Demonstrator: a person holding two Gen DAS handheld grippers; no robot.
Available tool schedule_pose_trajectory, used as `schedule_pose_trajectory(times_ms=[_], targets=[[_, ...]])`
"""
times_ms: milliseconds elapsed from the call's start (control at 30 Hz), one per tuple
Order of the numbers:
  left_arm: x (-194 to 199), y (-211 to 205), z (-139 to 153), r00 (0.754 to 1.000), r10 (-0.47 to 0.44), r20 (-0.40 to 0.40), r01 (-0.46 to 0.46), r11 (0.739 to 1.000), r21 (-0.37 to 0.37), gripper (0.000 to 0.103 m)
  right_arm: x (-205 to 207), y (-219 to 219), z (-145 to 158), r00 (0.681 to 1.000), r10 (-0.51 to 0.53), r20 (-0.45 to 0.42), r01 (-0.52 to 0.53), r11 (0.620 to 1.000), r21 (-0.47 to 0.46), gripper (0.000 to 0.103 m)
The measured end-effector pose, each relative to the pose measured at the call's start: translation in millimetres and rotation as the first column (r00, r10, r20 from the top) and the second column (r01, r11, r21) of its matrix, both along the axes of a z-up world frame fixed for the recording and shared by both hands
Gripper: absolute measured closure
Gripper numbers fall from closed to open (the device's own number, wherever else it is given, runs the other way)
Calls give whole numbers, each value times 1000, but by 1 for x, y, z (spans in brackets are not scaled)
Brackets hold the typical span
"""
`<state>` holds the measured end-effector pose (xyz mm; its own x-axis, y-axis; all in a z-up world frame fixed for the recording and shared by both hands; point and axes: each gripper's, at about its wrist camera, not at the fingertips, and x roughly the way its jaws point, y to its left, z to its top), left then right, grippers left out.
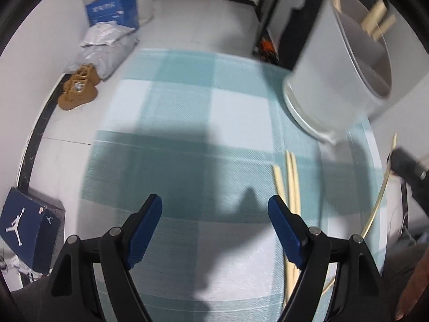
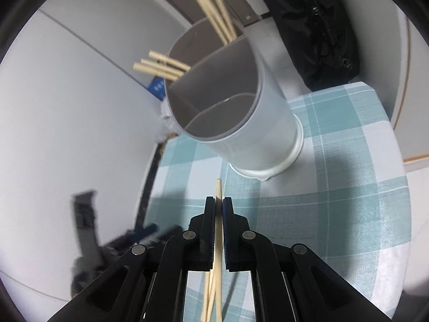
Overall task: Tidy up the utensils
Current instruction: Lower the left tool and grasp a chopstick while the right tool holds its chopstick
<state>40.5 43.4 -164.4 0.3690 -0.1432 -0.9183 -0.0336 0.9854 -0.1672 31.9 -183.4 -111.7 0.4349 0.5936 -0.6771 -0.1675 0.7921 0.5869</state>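
Note:
My left gripper point(image 1: 214, 206) hangs open over the teal checked tablecloth point(image 1: 187, 112), nothing between its blue pads. Several pale wooden chopsticks point(image 1: 291, 182) lie on the cloth just right of its right finger. The white divided utensil holder point(image 1: 329, 80) stands at the far right, with chopsticks point(image 1: 375, 24) sticking out. My right gripper point(image 2: 218, 204) is shut on one chopstick point(image 2: 218, 189), whose tip points at the holder point(image 2: 241, 123). The holder's back compartments hold chopsticks point(image 2: 217, 13); the front compartments look empty. The right gripper point(image 1: 407, 166) and its chopstick show at the left wrist view's right edge.
A black bag point(image 2: 313, 26) lies behind the holder. On the floor beyond the table are tan shoes point(image 1: 80, 88), grey sacks point(image 1: 107, 51) and blue boxes point(image 1: 26, 230). A person's hand point(image 1: 413, 289) is at the lower right. The table's edges fall away left and far.

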Motion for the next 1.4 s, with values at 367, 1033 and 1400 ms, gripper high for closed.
schedule_pose_trajectory(times_ms=[367,1033,1400], targets=[[-8,-28,0,995,-96,-17,98,991,88,25,-13,-25,19,997,-22,79,22,1000,-1,99],[8,-48,0,979,-196,-56,203,959,197,36,-15,-25,17,995,-39,92,39,999,1,99],[18,-53,3,961,-264,-89,272,957,104,98,-17,-32,20,993,-62,98,62,998,1,99]])
